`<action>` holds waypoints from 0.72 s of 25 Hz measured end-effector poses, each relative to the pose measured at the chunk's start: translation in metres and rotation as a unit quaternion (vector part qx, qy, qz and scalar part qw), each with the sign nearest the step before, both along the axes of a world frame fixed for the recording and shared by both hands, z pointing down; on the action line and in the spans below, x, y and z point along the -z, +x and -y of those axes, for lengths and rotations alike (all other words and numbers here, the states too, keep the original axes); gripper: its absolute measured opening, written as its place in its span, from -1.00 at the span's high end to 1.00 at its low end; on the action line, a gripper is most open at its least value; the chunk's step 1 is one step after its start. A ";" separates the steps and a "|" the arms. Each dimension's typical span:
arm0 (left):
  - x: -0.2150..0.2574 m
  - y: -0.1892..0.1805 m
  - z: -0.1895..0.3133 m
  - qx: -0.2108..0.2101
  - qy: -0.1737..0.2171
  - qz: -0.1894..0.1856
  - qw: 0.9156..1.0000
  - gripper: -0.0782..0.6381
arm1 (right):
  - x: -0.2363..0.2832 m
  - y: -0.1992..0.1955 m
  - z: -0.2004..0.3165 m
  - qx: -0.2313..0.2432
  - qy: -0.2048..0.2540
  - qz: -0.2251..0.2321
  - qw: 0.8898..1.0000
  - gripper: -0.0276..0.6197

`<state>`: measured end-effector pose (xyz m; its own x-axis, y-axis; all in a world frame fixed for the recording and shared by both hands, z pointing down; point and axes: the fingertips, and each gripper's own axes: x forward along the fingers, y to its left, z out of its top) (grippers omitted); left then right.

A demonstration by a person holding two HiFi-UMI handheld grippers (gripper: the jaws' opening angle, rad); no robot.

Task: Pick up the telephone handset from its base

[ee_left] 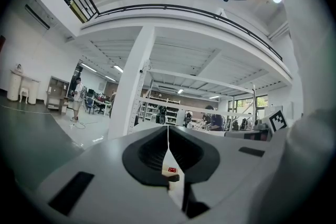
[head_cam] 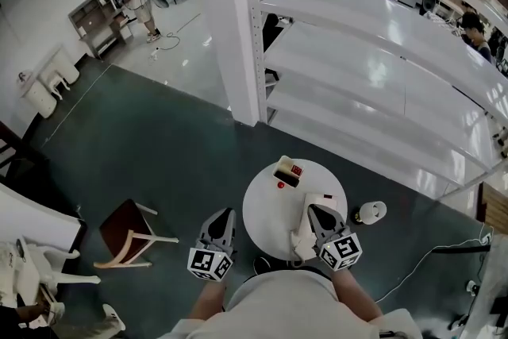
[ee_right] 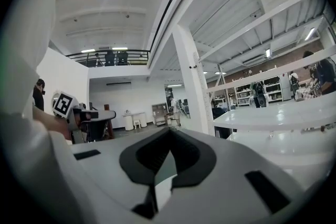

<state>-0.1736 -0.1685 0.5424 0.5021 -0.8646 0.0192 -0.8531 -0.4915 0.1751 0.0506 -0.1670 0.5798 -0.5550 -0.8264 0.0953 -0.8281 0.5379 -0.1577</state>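
A white telephone (head_cam: 321, 201) sits on the right side of a small round white table (head_cam: 266, 212). A long white part that looks like its handset (head_cam: 300, 239) runs along its left side toward me. My right gripper (head_cam: 315, 209) hovers over the telephone with its jaws shut; I cannot tell whether it touches it. In the right gripper view the gripper (ee_right: 169, 140) has its jaws together and nothing between them. My left gripper (head_cam: 225, 213) is beside the table's left edge, off the telephone. In the left gripper view it (ee_left: 168, 136) is also shut and empty.
A small cream and black box with a red panel (head_cam: 288, 171) and a red dot (head_cam: 280, 186) lie at the table's far side. A white round object (head_cam: 371, 211) sits on the floor right of the table. A brown chair (head_cam: 127, 231) stands left, with white shelving (head_cam: 381, 83) and a pillar (head_cam: 230, 20) beyond.
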 end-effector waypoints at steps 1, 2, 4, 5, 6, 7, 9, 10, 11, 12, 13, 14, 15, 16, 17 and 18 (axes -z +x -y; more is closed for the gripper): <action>0.000 0.001 0.000 0.000 0.000 0.001 1.000 0.72 | -0.007 0.002 -0.001 -0.001 -0.007 -0.005 1.000 0.89; -0.001 0.002 0.001 0.000 -0.001 0.001 1.000 0.72 | -0.015 0.004 -0.002 -0.002 -0.014 -0.010 1.000 0.89; -0.002 0.004 0.001 0.000 -0.002 0.002 1.000 0.72 | -0.031 0.008 -0.003 -0.005 -0.030 -0.018 0.999 0.89; -0.003 0.005 0.002 0.001 -0.003 0.002 1.000 0.72 | -0.040 0.010 -0.004 -0.007 -0.039 -0.022 0.999 0.89; -0.003 0.006 0.001 0.000 -0.003 0.003 1.000 0.72 | -0.048 0.013 -0.004 -0.010 -0.048 -0.025 0.999 0.89; -0.004 0.006 0.002 0.000 -0.004 0.003 1.000 0.72 | -0.057 0.015 -0.005 -0.012 -0.057 -0.026 0.998 0.89; -0.005 0.007 0.003 0.001 -0.006 0.003 1.000 0.72 | -0.074 0.018 -0.005 -0.017 -0.077 -0.028 0.997 0.88; -0.005 0.007 0.004 0.002 -0.007 0.003 1.000 0.72 | -0.082 0.020 -0.005 -0.019 -0.085 -0.027 0.996 0.84; -0.004 0.007 0.005 0.002 -0.008 0.004 1.000 0.72 | -0.089 0.022 -0.004 -0.021 -0.092 -0.025 0.995 0.79; -0.004 0.007 0.005 0.003 -0.009 0.004 1.000 0.72 | -0.097 0.024 -0.004 -0.024 -0.100 -0.023 0.994 0.75; -0.004 0.007 0.005 0.003 -0.009 0.005 1.000 0.72 | -0.106 0.027 -0.005 -0.026 -0.110 -0.021 0.993 0.72; -0.005 0.007 0.006 0.004 -0.009 0.006 1.000 0.72 | -0.114 0.029 -0.005 -0.029 -0.119 -0.020 0.992 0.68; -0.005 0.006 0.006 0.004 -0.010 0.007 1.000 0.72 | -0.123 0.032 -0.006 -0.031 -0.128 -0.020 0.991 0.64; -0.006 0.005 0.006 0.005 -0.010 0.007 1.000 0.72 | -0.130 0.033 -0.006 -0.032 -0.136 -0.021 0.990 0.59; -0.006 0.005 0.006 0.007 -0.011 0.007 1.000 0.72 | -0.136 0.035 -0.007 -0.032 -0.143 -0.021 0.989 0.53; -0.006 0.004 0.006 0.008 -0.012 0.007 1.000 0.72 | -0.142 0.036 -0.007 -0.033 -0.151 -0.022 0.988 0.47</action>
<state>-0.1700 -0.1742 0.5482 0.4878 -0.8717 0.0461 -0.8632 -0.4738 0.1745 0.0865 -0.1599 0.7214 -0.4915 -0.7907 0.3650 -0.8689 0.4174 -0.2661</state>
